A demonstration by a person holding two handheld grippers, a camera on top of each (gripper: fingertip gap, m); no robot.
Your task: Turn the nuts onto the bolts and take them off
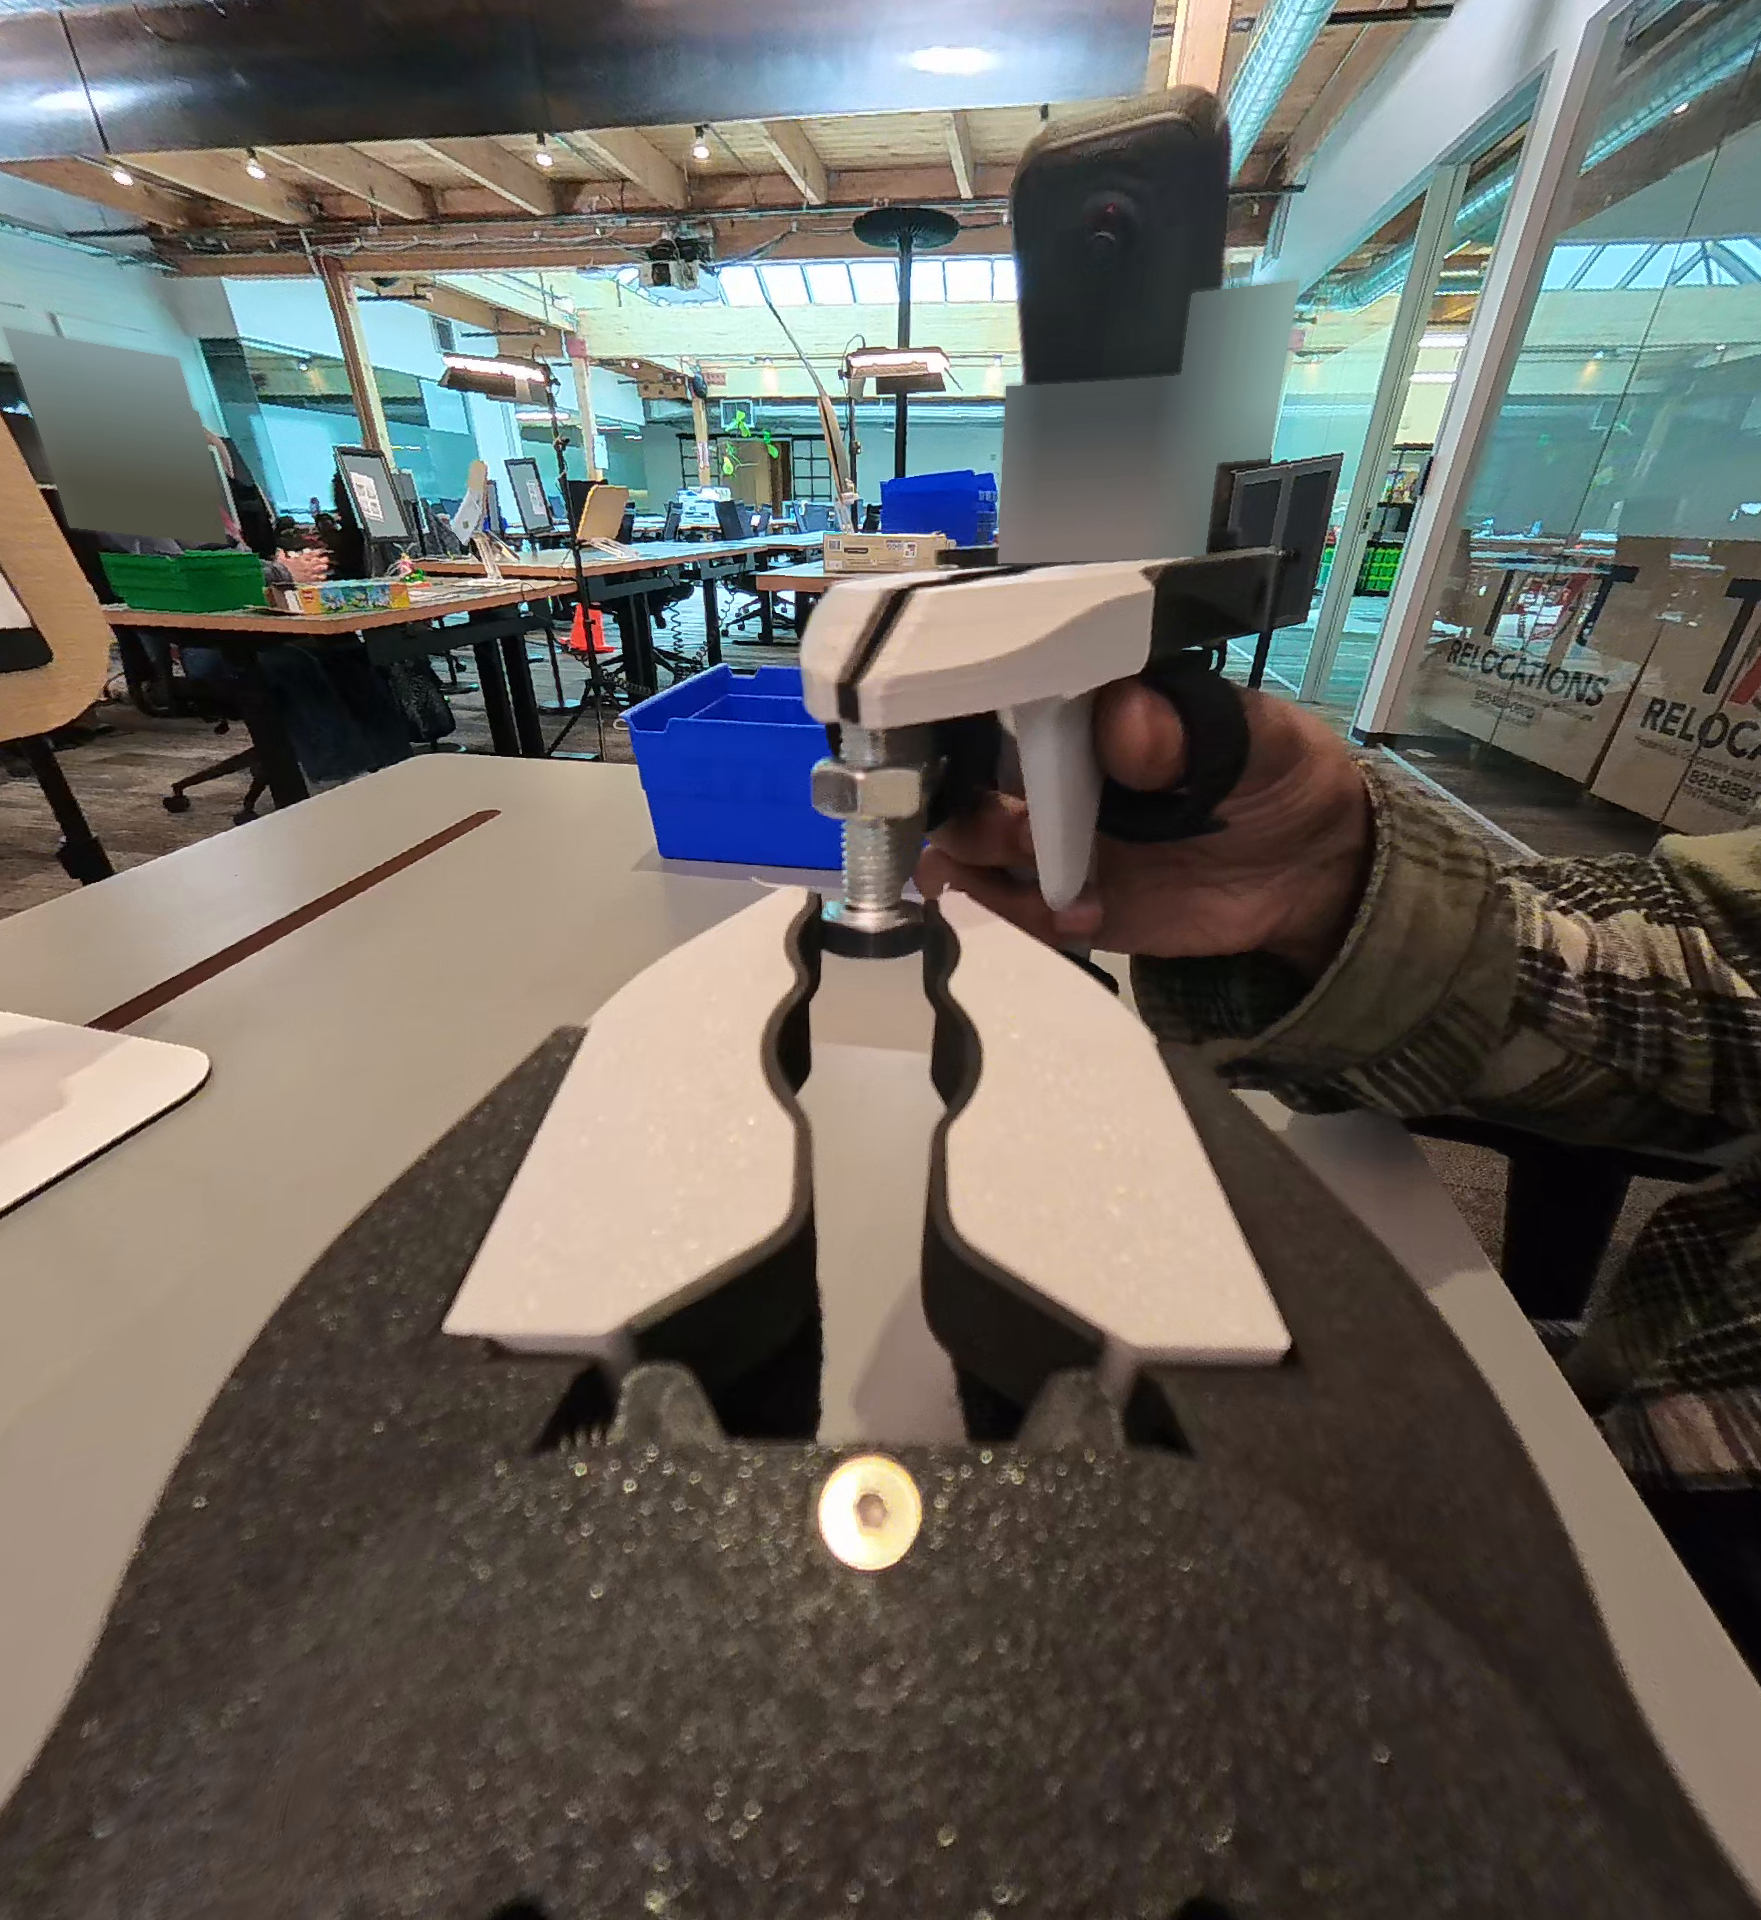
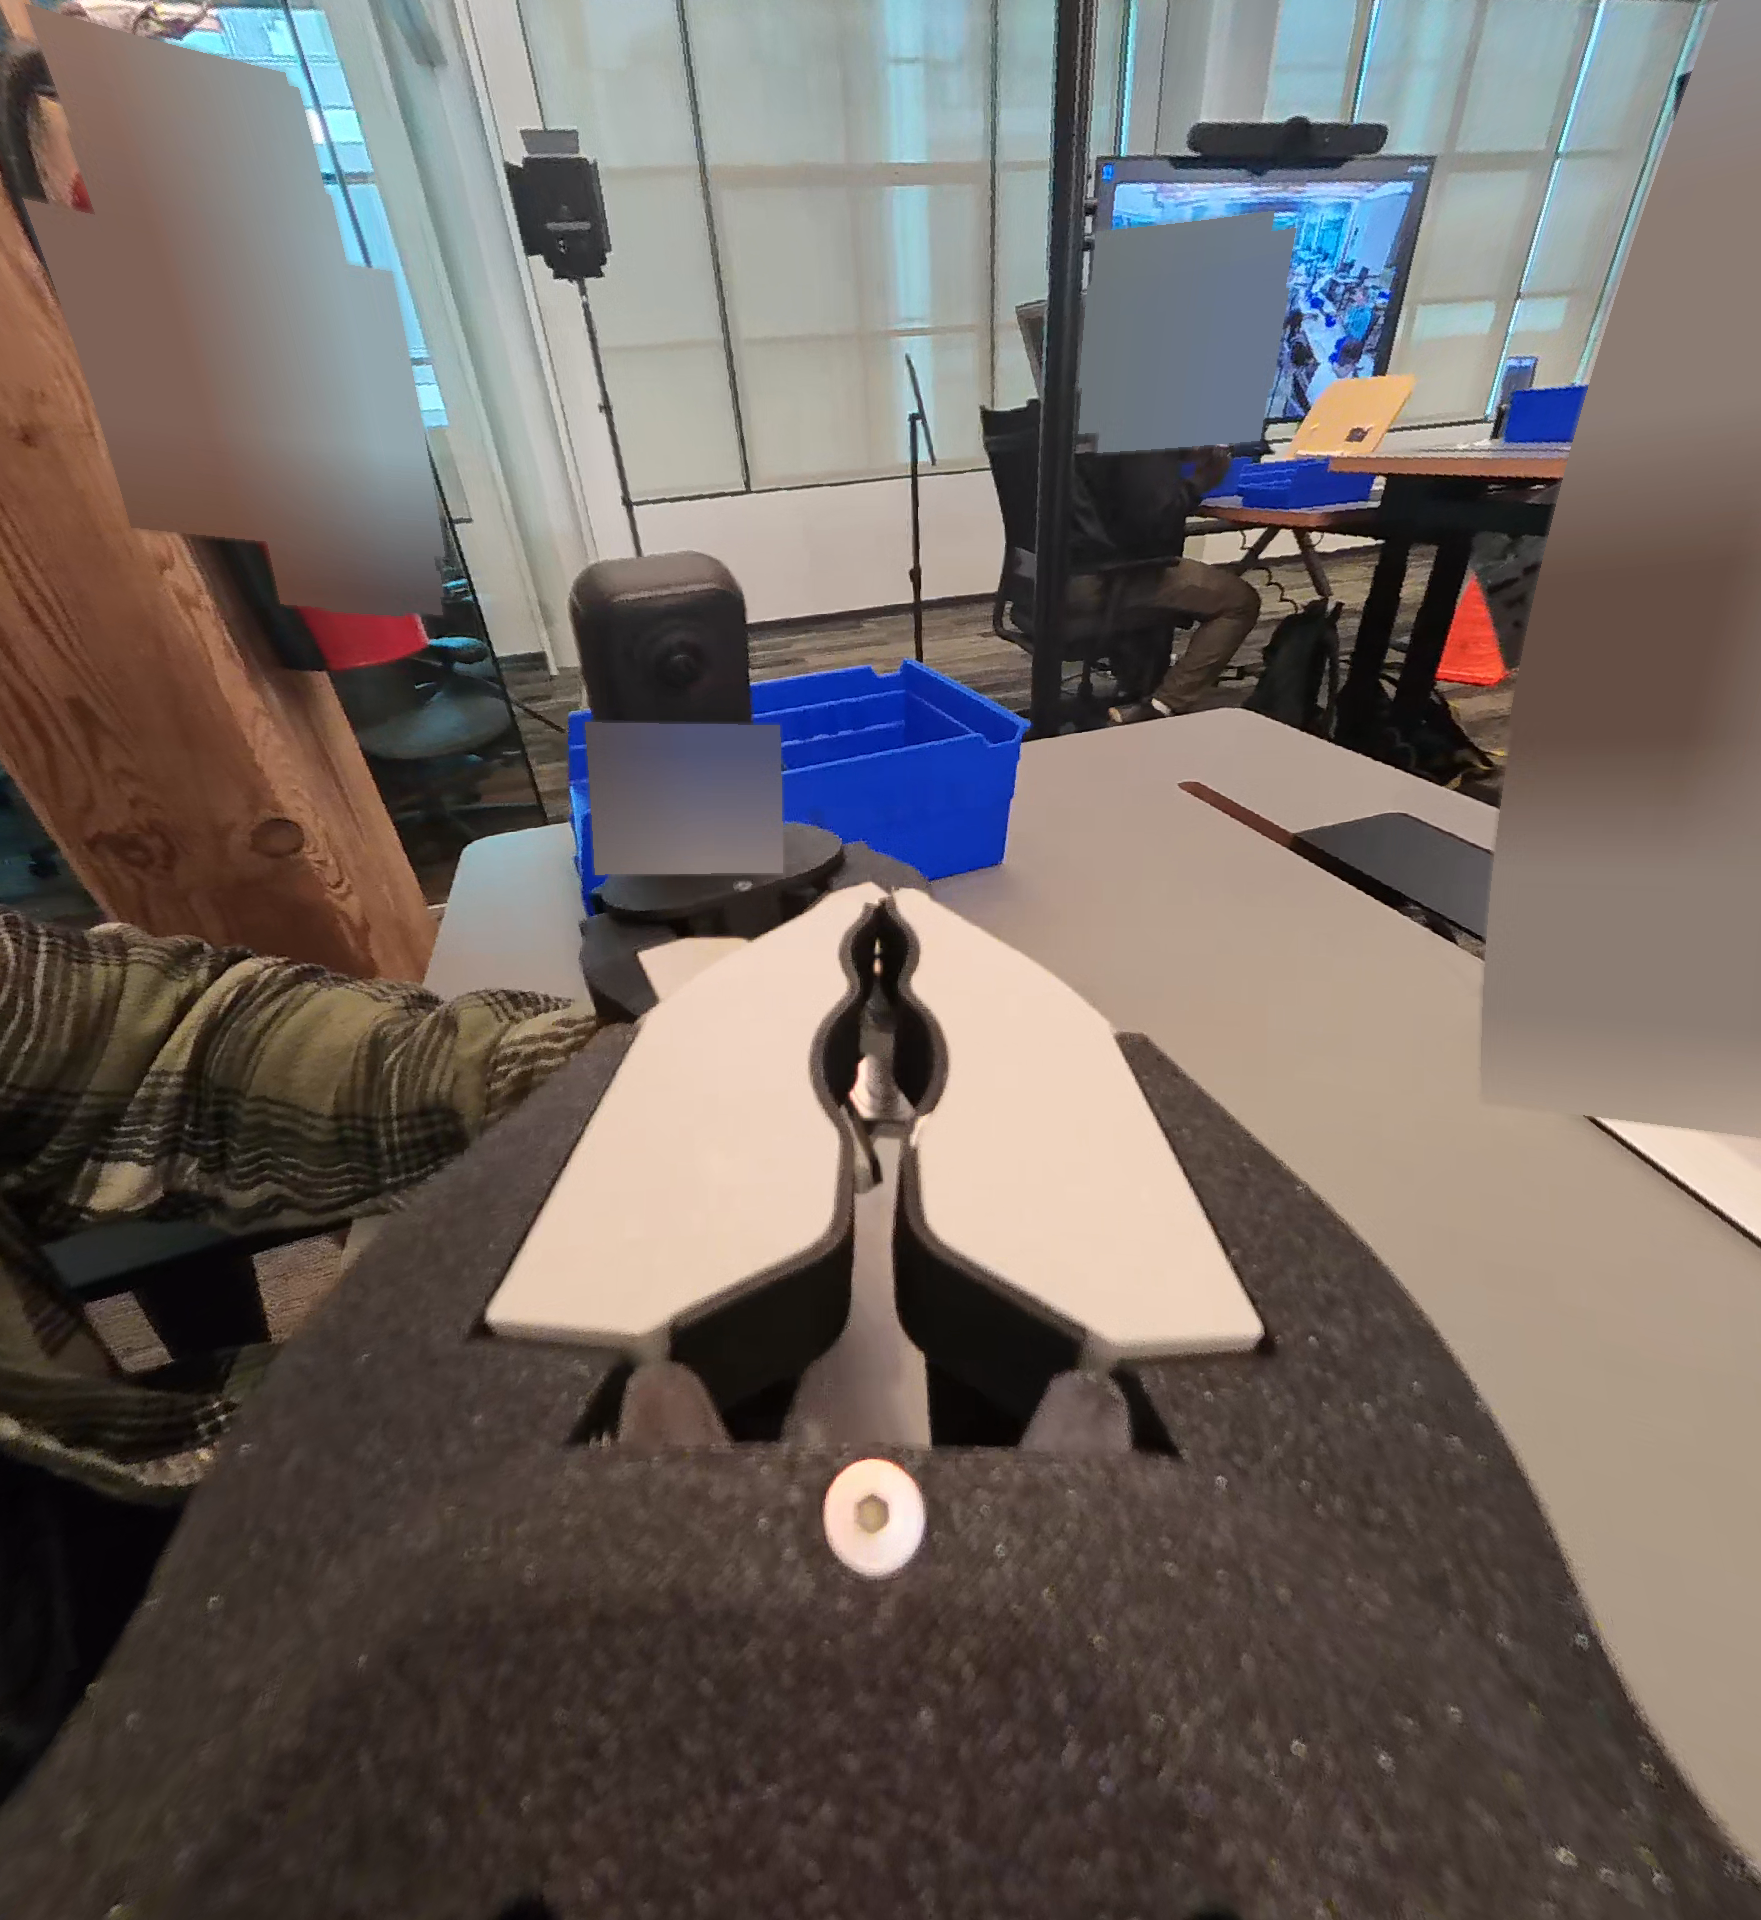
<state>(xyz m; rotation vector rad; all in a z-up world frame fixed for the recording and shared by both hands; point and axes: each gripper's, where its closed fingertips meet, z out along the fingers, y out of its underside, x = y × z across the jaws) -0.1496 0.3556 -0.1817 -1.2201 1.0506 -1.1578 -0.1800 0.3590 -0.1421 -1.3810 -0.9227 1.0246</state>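
Note:
A silver bolt (image 1: 868,868) stands upright above the grey table (image 1: 336,997). My left gripper (image 1: 868,927) is shut on its head at the fingertips. A hex nut (image 1: 871,795) sits high on the thread. My right gripper (image 1: 848,727) comes in level from the right, held by a hand (image 1: 1219,831), and is closed around the nut. In the right wrist view my right gripper (image 2: 881,920) is nearly closed, with the bolt and nut (image 2: 881,1101) showing in the gap between its fingers. The left gripper's camera (image 2: 663,655) shows just beyond; its fingertips are hidden.
A blue bin (image 1: 730,769) stands on the table just behind the bolt and also shows in the right wrist view (image 2: 907,769). A white plate (image 1: 34,1101) lies at the left. A black pad (image 2: 1406,852) lies at the right. A wooden post (image 2: 76,623) stands past the table. The tips of one gripper are about 4 cm away from the tips of the other.

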